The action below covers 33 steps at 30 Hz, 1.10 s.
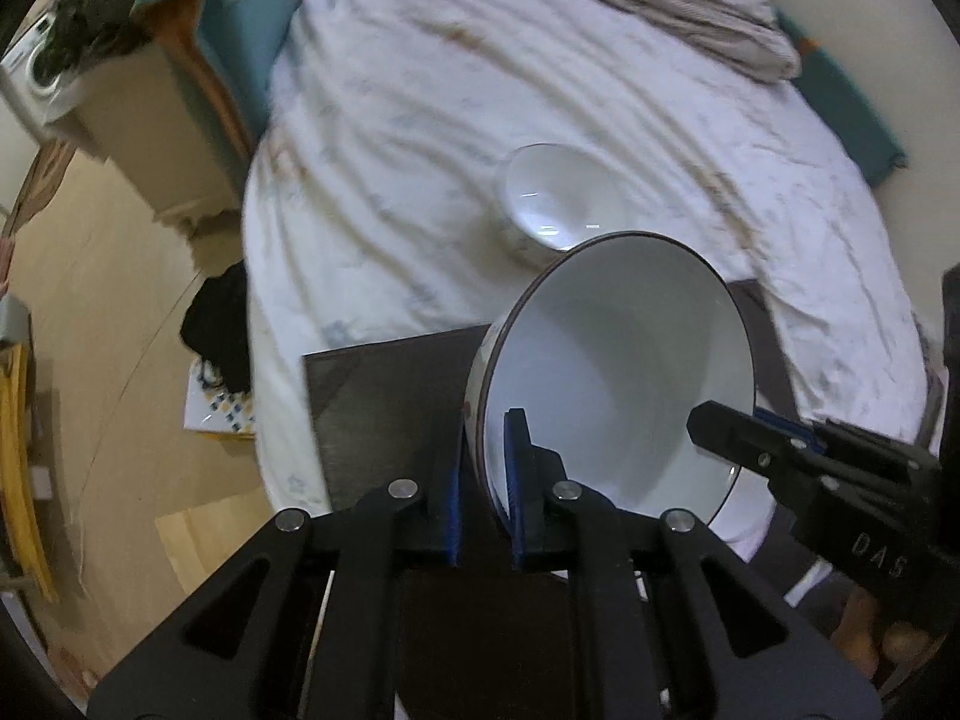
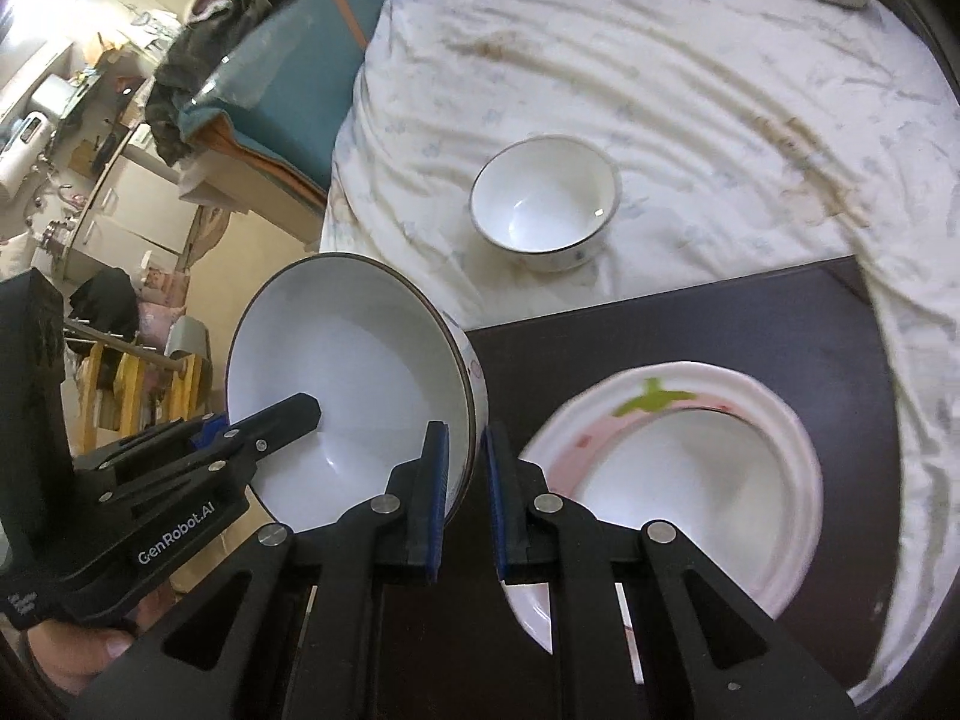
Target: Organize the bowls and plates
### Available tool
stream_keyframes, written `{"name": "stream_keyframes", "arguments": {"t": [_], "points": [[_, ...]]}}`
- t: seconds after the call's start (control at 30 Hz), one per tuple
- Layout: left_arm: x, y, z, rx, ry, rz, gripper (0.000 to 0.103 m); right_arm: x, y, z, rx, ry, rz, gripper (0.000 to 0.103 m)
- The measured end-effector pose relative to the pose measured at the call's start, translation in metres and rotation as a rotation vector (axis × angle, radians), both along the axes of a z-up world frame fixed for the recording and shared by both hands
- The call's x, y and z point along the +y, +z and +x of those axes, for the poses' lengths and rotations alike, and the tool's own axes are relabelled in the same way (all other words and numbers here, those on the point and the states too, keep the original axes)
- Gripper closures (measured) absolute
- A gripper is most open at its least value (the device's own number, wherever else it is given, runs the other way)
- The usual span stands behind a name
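Both grippers, left (image 1: 486,480) and right (image 2: 465,492), pinch the big bowl (image 1: 612,372) by opposite rims; it looks glazed, slippery, breakable.

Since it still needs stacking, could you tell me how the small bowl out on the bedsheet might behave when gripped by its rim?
The small bowl looks like glazed ceramic, so probably rigid, slick and chippable. Resting on the soft, wrinkled bedsheet, it may tip when nudged.
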State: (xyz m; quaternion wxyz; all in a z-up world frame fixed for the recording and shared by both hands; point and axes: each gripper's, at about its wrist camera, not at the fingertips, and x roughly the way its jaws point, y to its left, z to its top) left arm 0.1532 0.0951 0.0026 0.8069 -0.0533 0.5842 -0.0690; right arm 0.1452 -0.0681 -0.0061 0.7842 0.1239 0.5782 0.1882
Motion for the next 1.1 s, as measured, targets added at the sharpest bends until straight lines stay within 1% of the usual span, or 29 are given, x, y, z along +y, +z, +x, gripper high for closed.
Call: {"name": "stream_keyframes", "arguments": {"t": [0.17,0.27,0.5,0.6,0.73,0.87,1.0,1.1], "points": [[-0.033,0.015,-0.013,-0.037,-0.049,-0.052,0.093,-0.042,0.019,-0.022,-0.034,-0.003,0.007,0.09],[-0.056,0.019,-0.022,-0.059,-0.08,-0.06,0.093,-0.064,0.026,-0.035,-0.048,-0.01,0.009,0.09],[-0.093,0.013,-0.04,-0.058,-0.138,-0.084,0.093,-0.107,0.033,-0.059,-0.087,-0.016,0.03,0.089],[-0.1,0.009,-0.049,-0.058,-0.147,-0.079,0.093,-0.118,0.035,-0.064,-0.119,-0.012,0.086,0.089],[-0.099,0.003,-0.053,-0.05,-0.116,-0.102,0.093,-0.126,0.03,-0.065,-0.145,-0.003,0.139,0.089],[-0.103,-0.003,-0.054,-0.046,-0.115,-0.069,0.093,-0.129,0.02,-0.065,-0.155,0.007,0.179,0.089],[-0.105,-0.013,-0.052,-0.02,-0.115,-0.059,0.093,-0.133,0.006,-0.065,-0.131,-0.003,0.202,0.089],[-0.111,-0.022,-0.047,0.004,-0.124,-0.043,0.093,-0.141,-0.007,-0.061,-0.087,-0.037,0.222,0.089]]}}
